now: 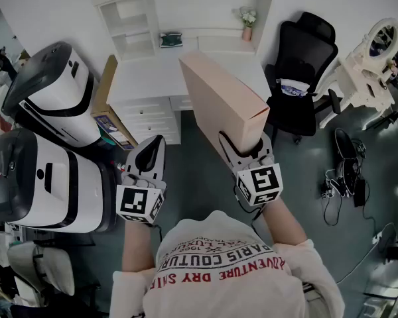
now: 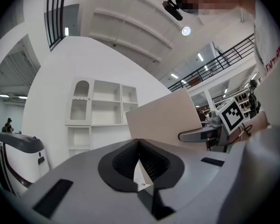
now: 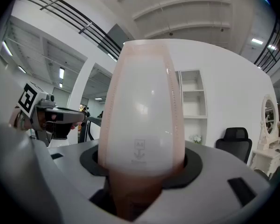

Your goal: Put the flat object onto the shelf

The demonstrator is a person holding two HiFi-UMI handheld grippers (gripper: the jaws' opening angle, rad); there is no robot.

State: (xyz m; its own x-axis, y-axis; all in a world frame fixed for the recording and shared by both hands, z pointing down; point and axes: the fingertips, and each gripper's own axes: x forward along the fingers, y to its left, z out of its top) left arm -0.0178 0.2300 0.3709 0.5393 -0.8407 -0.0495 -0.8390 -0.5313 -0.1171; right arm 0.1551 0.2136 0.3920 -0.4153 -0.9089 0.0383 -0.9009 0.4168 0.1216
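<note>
Nearest, the left gripper (image 1: 156,143) is seen with its jaws pressed together and nothing between them. Beside it, the right gripper (image 1: 247,152) is clamped on the lower end of the flat pink box (image 1: 219,101), and that end is hidden inside the jaws. The box is held aloft and tilted in front of the white shelf unit (image 1: 186,15), resting on none of its shelves. In the right gripper view most of the room is blocked by the box's narrow edge, and the small print there cannot be read. Two grippers and one box are counted. To the left, two white-and-black machines (image 1: 50,95) are cut off by the frame. Farther off, one black office chair (image 1: 302,78) and one small vase of flowers (image 1: 248,25) are seen.
</note>
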